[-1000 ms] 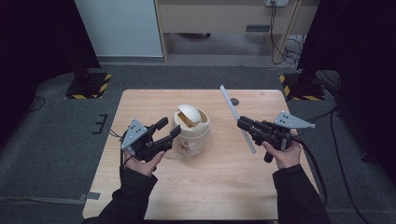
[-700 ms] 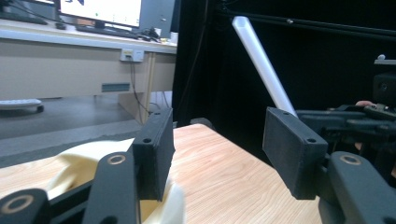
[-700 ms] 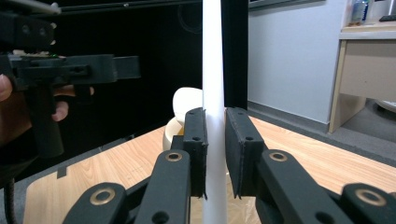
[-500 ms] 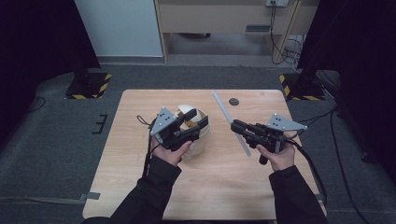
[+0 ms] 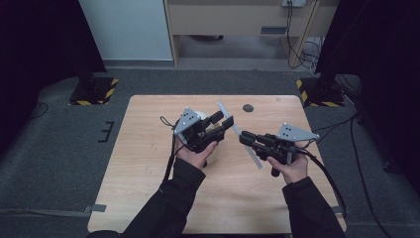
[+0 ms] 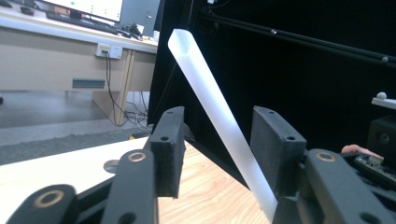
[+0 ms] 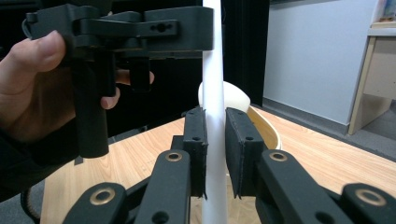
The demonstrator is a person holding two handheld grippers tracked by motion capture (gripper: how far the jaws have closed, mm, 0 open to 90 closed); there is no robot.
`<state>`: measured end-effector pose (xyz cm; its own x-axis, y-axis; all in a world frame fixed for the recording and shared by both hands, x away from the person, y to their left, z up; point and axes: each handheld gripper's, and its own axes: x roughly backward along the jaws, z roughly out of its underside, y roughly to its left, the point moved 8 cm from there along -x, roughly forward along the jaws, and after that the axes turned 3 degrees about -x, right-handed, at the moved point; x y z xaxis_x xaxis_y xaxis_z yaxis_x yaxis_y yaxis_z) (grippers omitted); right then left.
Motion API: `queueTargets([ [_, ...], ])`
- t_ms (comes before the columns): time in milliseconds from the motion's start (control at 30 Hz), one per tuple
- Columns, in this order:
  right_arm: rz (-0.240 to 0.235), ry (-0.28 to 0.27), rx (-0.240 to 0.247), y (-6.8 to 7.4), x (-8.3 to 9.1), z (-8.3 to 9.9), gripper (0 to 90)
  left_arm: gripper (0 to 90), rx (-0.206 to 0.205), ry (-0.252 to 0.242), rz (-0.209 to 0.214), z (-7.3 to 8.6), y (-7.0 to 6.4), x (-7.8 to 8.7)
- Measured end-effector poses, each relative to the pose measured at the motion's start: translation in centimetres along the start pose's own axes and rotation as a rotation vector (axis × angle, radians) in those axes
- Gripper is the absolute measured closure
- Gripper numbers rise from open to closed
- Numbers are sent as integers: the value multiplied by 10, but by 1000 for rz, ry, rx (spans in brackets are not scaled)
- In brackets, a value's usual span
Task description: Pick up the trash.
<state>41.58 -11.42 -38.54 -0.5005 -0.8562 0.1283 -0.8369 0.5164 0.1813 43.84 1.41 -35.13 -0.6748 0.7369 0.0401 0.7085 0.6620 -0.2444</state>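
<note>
White tube [image 7: 215, 93] clamped in right claw [image 7: 215, 154]; left claw [image 6: 219, 144] gapes wide around it

Light wooden rectangular table [image 5: 148, 163] at centre on grey carpet floor [image 5: 59, 148]. Beige wooden desk [image 5: 233, 20] at twelve o'clock, pale blue-white panel [image 5: 124, 29] at eleven. Yellow-black striped stand bases [image 5: 94, 91] at ten and two. Black curtains [image 5: 39, 44] flanking.
</note>
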Motion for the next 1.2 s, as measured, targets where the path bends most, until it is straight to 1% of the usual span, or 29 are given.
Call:
queueTargets([
  [67, -2, 3, 3, 1, -1, 0, 792, 572, 16, 2, -1, 0, 0, -1],
  [200, -4, 11, 8, 1, -2, 1, 792, 668, 45, 4, 14, 1, -1, -2],
  [267, -2, 15, 9, 1, -2, 2, 792, 701, 56, 3, 20, 1, -2, -2],
  [333, -2, 17, 9, 1, -3, 3, 792, 728, 73, -3, 41, 0, -5, -1],
  [400, -2, 23, 13, 2, -4, 4, 790, 750, 78, -4, 57, -2, -8, -1],
  [433, -3, 26, 13, 3, -5, 4, 788, 759, 78, -8, 67, -2, -9, -2],
  [500, -5, 26, 6, 3, -5, 5, 770, 780, 76, -10, 74, -4, -10, -2],
  [533, 2, 31, 8, 1, -4, 5, 754, 796, 66, -7, 67, -4, -9, -2],
  [600, 13, 27, 11, -1, -2, 3, 730, 799, 58, -10, 70, -7, -7, 0],
  [667, 28, 10, 10, -5, 3, 0, 703, 799, 36, -15, 53, -10, -4, 2],
  [733, 53, -7, 0, -12, 8, -2, 680, 799, 23, -20, 46, -15, -1, 3],
  [800, 92, -11, -6, -23, 13, -1, 652, 799, -2, -31, 31, -20, 2, 4],
  [867, 133, 1, -14, -35, 16, 5, 624, 799, -18, -42, 25, -27, 3, 4],
  [967, 206, 51, -23, -54, 19, 22, 557, 799, -47, -61, 16, -38, 5, 5],
  [1033, 251, 84, -38, -66, 19, 36, 468, 798, -76, -77, 1, -47, 6, 6],
  [1100, 307, 127, -55, -80, 21, 49, 441, 799, -97, -91, -10, -54, 8, 6],
  [1200, 368, 178, -79, -95, 24, 68, 390, 799, -130, -100, -24, -65, 10, 6],
])
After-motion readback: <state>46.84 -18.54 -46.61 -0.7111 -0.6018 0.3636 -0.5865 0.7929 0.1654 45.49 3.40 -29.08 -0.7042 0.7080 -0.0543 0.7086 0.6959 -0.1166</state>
